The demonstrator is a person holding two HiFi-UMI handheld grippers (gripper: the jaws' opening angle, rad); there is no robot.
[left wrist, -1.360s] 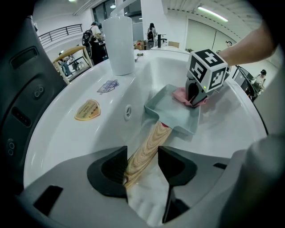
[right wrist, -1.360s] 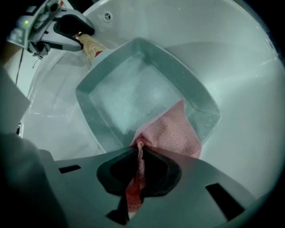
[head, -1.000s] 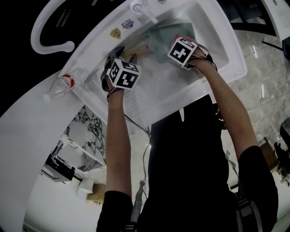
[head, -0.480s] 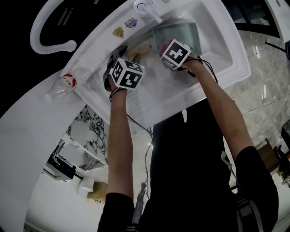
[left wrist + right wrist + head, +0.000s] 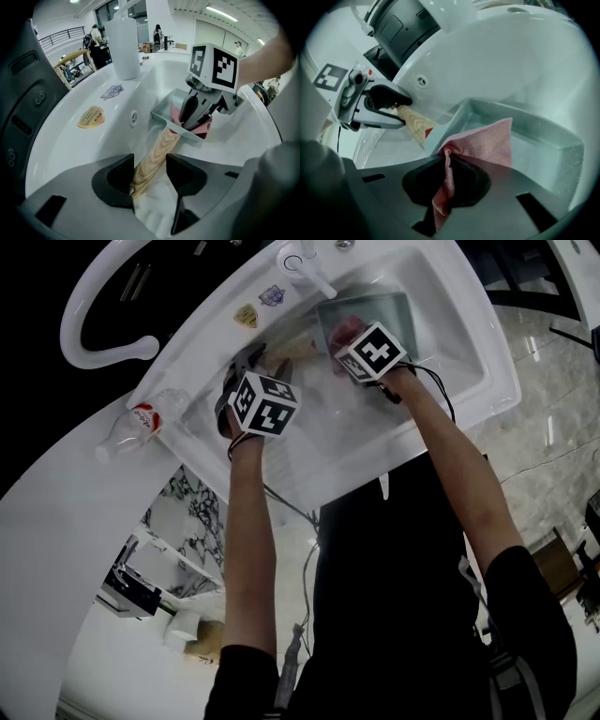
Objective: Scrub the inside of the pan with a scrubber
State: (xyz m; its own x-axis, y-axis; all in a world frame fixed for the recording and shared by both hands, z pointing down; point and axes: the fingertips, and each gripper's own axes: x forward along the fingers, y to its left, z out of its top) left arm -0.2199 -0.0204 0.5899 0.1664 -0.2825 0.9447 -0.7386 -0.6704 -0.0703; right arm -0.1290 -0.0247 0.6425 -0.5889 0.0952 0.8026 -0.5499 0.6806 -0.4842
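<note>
- We see the pan [image 5: 398, 310] lying in the upper part of the white sink [image 5: 487, 381], its far corner close under the faucet [image 5: 305, 263] and close to the back wall.
- The basin floor between the pan and the sink's lower rim is bare; that is the open room. The pan's raised rim boxes in the scrubbing side.
- The left gripper [image 5: 246, 360] sits left of the pan. Its jaws are closed to a narrow gap around the pan's wooden handle [image 5: 157, 152], one jaw on each side of it.
- The right gripper [image 5: 345, 334] reaches over the pan's near left rim. Its jaws are pinched together on the pink scrubber [image 5: 483, 143], which fans out onto the pan's inner floor.
- On the counter at the left of the head view lies a clear bottle [image 5: 141, 418], just beside the sink's outer rim.
- Only the left gripper view shows us the wood grain running from the jaws up to the pan's edge, and two stickers [image 5: 91, 117] on the sink's sloping wall.
- Only the right gripper view shows us the scrubber's mesh weave and the pan's steep inner walls; the head view hides both under the marker cubes.
</note>
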